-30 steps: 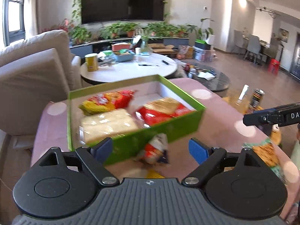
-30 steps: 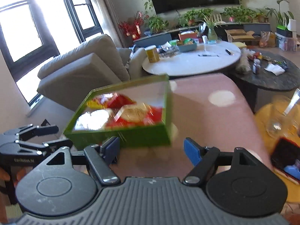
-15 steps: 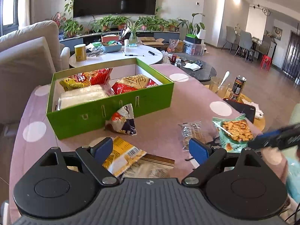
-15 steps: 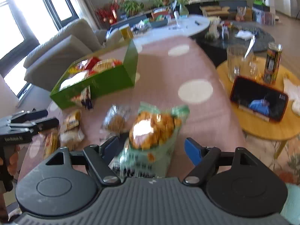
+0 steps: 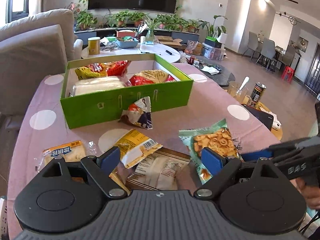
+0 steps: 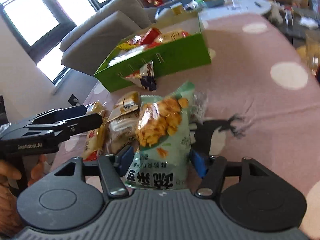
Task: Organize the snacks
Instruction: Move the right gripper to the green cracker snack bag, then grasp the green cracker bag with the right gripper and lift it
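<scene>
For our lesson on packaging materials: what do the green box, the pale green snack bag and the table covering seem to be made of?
Green box: probably cardboard, matte green outside and white inside; straight thin walls and cut slots suggest it.
Pale green snack bag: likely thin glossy plastic film; it crinkles and glints.
Table covering: seemingly woven cloth, matte pink with white dots; soft wrinkles show.
</scene>
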